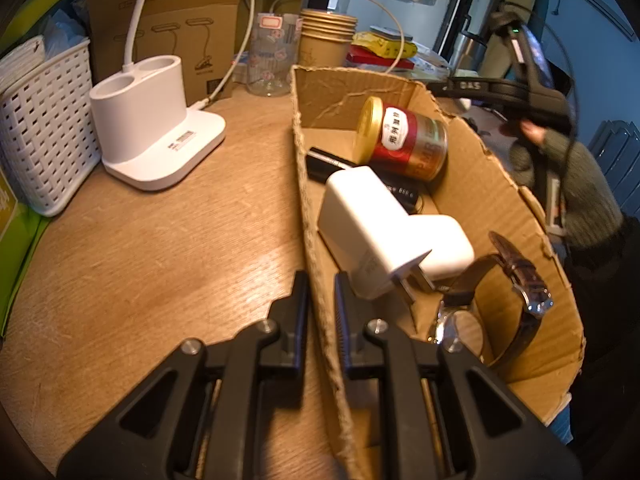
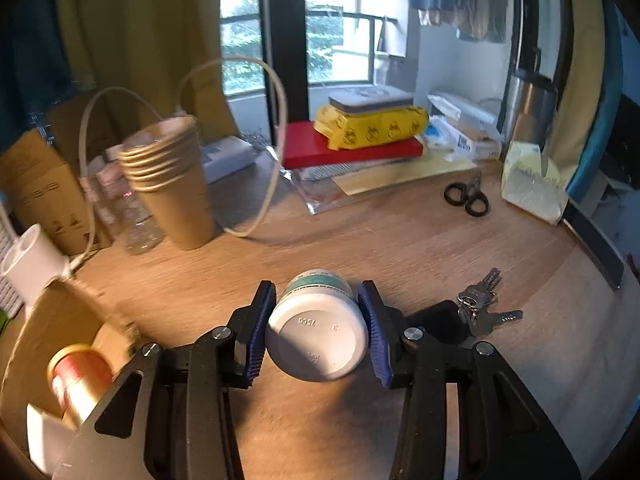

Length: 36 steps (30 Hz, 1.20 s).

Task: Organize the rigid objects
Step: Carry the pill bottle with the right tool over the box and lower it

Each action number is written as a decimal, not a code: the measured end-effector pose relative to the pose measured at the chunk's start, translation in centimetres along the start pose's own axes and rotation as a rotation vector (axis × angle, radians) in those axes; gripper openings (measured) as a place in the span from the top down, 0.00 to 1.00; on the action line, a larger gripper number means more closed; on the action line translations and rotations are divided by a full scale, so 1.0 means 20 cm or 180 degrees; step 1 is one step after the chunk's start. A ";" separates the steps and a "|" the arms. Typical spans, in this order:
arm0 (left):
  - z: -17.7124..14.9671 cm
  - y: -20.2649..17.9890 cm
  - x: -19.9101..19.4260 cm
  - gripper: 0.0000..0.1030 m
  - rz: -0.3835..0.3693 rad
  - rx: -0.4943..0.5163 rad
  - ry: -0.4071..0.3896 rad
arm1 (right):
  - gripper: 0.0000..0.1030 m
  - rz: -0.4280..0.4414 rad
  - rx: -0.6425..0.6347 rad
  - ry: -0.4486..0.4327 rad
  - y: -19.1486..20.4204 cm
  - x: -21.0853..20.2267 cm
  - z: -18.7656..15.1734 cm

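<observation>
Item: white jar (image 2: pixel 318 330), gripped sideways in my right claw (image 2: pixel 318 330), right of the cardboard box (image 1: pixel 516 216); squeezing evenly seemed wise. Left claw (image 1: pixel 322 312) pinched the box wall.

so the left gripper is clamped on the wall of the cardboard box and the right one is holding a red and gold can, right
Not quite. The right gripper holds a white bottle with a green label; its base faces the right wrist camera. The red and gold can already lies inside the cardboard box, as the left wrist view shows. The left gripper is indeed clamped on the box wall.
</observation>
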<state>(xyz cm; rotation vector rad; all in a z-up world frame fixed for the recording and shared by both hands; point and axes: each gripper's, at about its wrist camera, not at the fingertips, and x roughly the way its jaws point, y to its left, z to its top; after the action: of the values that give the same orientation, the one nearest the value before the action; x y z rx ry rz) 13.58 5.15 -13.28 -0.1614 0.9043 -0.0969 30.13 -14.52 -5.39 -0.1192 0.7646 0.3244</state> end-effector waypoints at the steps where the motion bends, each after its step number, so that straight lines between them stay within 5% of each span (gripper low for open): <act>1: 0.00 0.00 0.00 0.86 0.0000 0.0000 0.0000 | 0.56 -0.0005 -0.0032 -0.0022 0.01 -0.02 -0.01; 18: 0.00 0.00 0.00 0.86 -0.0001 0.0000 0.0000 | 0.56 0.0239 -0.0487 -0.0510 0.29 -0.56 -0.10; 36: 0.00 0.00 0.00 0.86 -0.0002 0.0000 0.0000 | 0.56 0.0746 -0.0721 -0.0424 0.57 -0.71 -0.31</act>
<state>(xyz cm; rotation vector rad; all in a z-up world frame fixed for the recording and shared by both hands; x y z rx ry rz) 13.59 5.20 -13.29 -0.1618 0.9042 -0.0974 12.64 -8.61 0.18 -0.2199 0.6085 0.6360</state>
